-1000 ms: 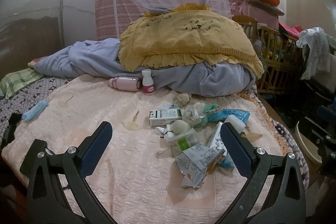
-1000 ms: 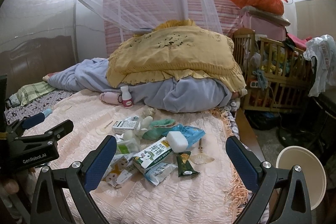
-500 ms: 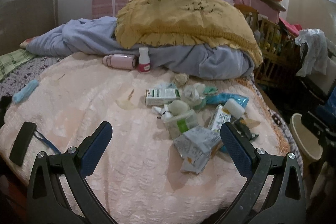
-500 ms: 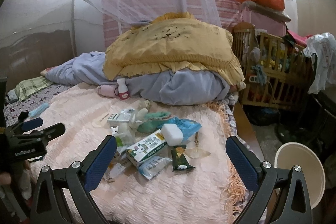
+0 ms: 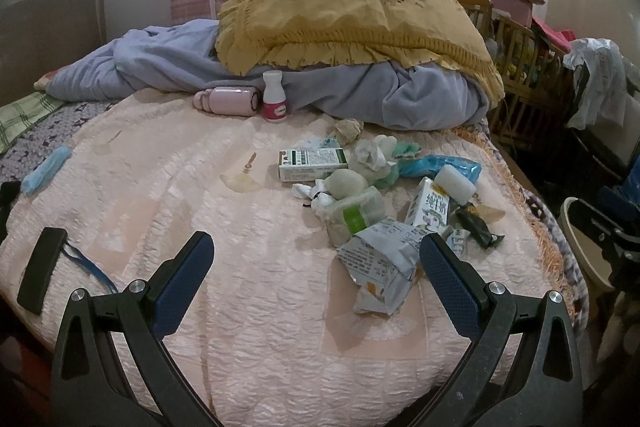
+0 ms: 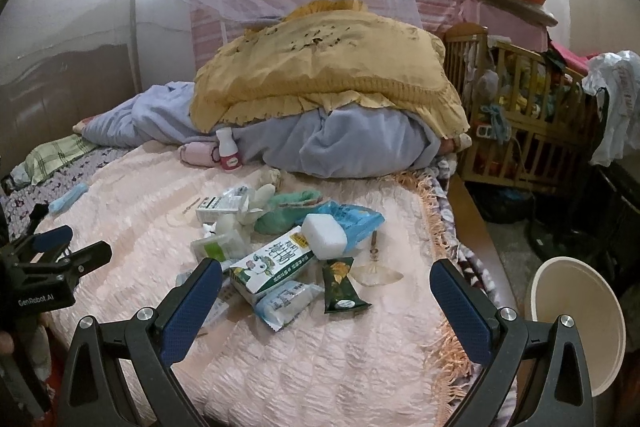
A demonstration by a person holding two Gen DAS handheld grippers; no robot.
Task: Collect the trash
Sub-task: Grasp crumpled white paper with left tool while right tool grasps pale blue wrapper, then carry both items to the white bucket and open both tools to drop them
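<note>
A heap of trash lies on the pink bedspread (image 5: 168,211): a crumpled grey-white bag (image 5: 380,269), a milk carton (image 5: 430,205) (image 6: 276,263), a green-white box (image 5: 312,164), a white block (image 6: 323,235), a blue wrapper (image 6: 352,221), a dark green sachet (image 6: 340,285) and crumpled tissues (image 5: 370,153). My left gripper (image 5: 316,287) is open and empty above the bed's front, left of the crumpled bag. My right gripper (image 6: 326,307) is open and empty above the near trash. The left gripper also shows in the right wrist view (image 6: 68,247).
A cream bin (image 6: 578,323) stands on the floor right of the bed. A pink flask (image 5: 228,101) and a small white bottle (image 5: 274,97) lie by the blue blanket and yellow pillow (image 5: 352,15). A black bar (image 5: 42,269) and a blue mask (image 5: 46,169) lie at left. A wooden crib (image 6: 520,123) stands at right.
Both grippers have drawn back and tipped down a little, so more of the bed's front edge shows. Both stay open. The trash has not moved.
</note>
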